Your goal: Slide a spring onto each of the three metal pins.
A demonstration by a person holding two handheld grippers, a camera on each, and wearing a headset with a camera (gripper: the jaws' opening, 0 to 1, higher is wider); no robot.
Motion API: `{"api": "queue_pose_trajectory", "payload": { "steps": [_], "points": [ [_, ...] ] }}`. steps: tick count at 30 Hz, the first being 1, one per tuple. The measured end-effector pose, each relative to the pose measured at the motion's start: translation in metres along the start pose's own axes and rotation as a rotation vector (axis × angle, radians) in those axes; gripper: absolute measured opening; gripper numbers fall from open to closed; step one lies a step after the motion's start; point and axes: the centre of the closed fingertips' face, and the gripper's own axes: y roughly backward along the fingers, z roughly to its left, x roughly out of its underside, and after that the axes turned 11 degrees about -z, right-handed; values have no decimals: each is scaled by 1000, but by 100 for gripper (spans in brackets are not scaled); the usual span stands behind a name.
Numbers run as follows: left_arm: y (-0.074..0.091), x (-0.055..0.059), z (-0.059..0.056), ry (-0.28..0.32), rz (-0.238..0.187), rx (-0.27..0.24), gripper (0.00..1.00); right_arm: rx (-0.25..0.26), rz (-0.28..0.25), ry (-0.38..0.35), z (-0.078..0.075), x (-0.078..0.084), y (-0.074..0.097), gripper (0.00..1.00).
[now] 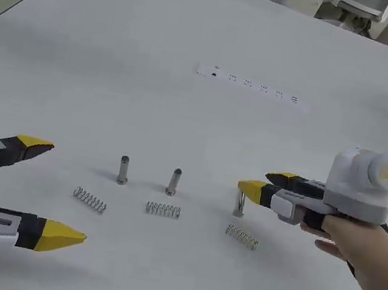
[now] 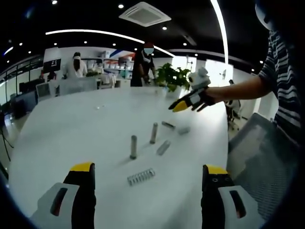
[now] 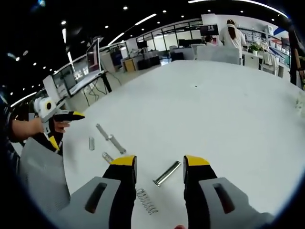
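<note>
While three pins stand in a row on the white bench (image 1: 197, 34), the middle pin (image 1: 174, 181) has one spring (image 1: 163, 210) lying just before it. The other springs (image 1: 89, 200) (image 1: 242, 236) lie to either side. Right of that pin, the right gripper (image 1: 263, 183), marked "26", holds its jaws apart beside the right pin (image 1: 240, 206). Left of it, the left gripper (image 1: 65, 190) has its jaws spread wide and empty.

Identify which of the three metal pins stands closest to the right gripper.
The rightmost pin, standing right at the yellow tips of the right gripper. The middle pin and the left pin stand well clear of it, farther left.
</note>
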Motion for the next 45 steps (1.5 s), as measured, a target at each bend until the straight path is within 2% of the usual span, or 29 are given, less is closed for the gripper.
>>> {"api": "queue_pose_trajectory", "payload": {
  "steps": [3,6,13,18,22,26,33,39,45],
  "points": [
    [1,1,0,-1,6,-2,89,29,43,-48,-4,9,-3,32],
    [2,2,0,3,5,-4,89,59,64,-99,-10,15,-9,29],
    [3,2,0,5,4,-5,88,94,103,-124,-14,23,-17,24],
    [3,3,0,7,7,-6,88,139,143,-144,-19,30,-21,19],
    [4,3,0,19,2,-5,87,164,172,-179,-21,35,-23,8],
    [5,3,2,22,0,-9,87,195,195,-214,-21,39,-26,13],
    [7,4,2,24,3,-10,87,219,235,-176,-25,46,-27,12],
    [7,7,0,24,18,-1,86,238,265,-162,-32,50,-30,7],
    [5,5,-1,25,16,7,86,229,268,-156,-30,52,-28,5]
  ]
}}
